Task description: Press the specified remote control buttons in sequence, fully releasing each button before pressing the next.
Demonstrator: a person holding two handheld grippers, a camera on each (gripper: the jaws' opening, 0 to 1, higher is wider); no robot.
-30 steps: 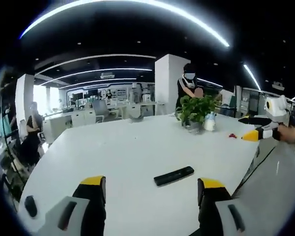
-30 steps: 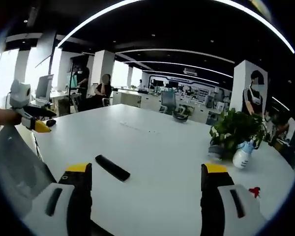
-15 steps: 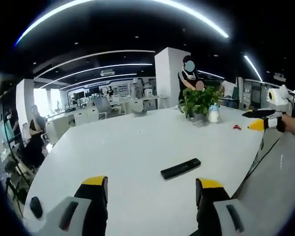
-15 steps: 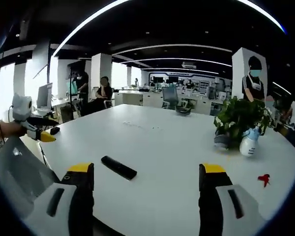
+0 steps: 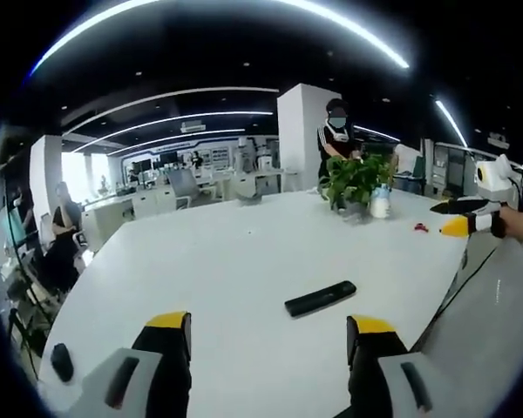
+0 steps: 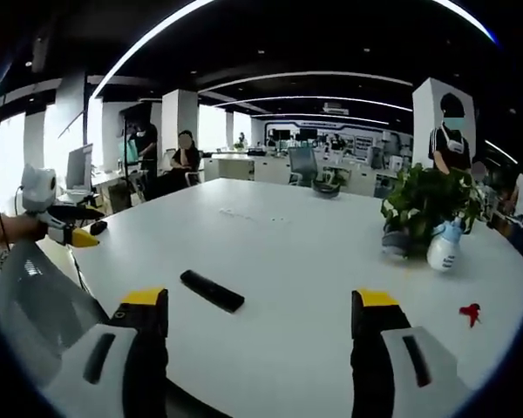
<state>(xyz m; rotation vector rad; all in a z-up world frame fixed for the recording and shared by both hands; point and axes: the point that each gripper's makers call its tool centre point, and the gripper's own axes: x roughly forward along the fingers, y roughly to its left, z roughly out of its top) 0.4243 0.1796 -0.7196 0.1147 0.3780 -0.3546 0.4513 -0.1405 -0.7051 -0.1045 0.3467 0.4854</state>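
Your left gripper (image 5: 266, 335) is released, its two yellow-tipped jaws standing wide apart above the white table (image 5: 227, 261) with nothing between them. The black remote control (image 5: 320, 298) lies flat on the table just ahead of those jaws, a little toward the right-hand jaw, with a gap between it and both tips. Further out past the remote, the potted plant (image 5: 353, 181) stands near the far edge of the table with a small white spray bottle (image 5: 380, 200) just beside it and a small red object (image 5: 421, 227) to their right. A small dark object (image 5: 61, 361) lies at the near left edge of the table, outside your left jaw.

Your right gripper (image 6: 257, 309) is likewise released, jaws spread and holding nothing. From it, the remote control (image 6: 212, 290) lies just ahead of the left-hand jaw, clear of it. Beyond the right-hand jaw you have the potted plant (image 6: 425, 205), the spray bottle (image 6: 443, 248) touching or just beside its pot, and the red object (image 6: 469, 312) nearer to you on the right.

In the left gripper view, your right gripper (image 5: 458, 218) comes in from the right, held over the table's edge. In the right gripper view, your left gripper (image 6: 74, 226) comes in from the left. People (image 5: 336, 139) stand or sit well beyond the table.
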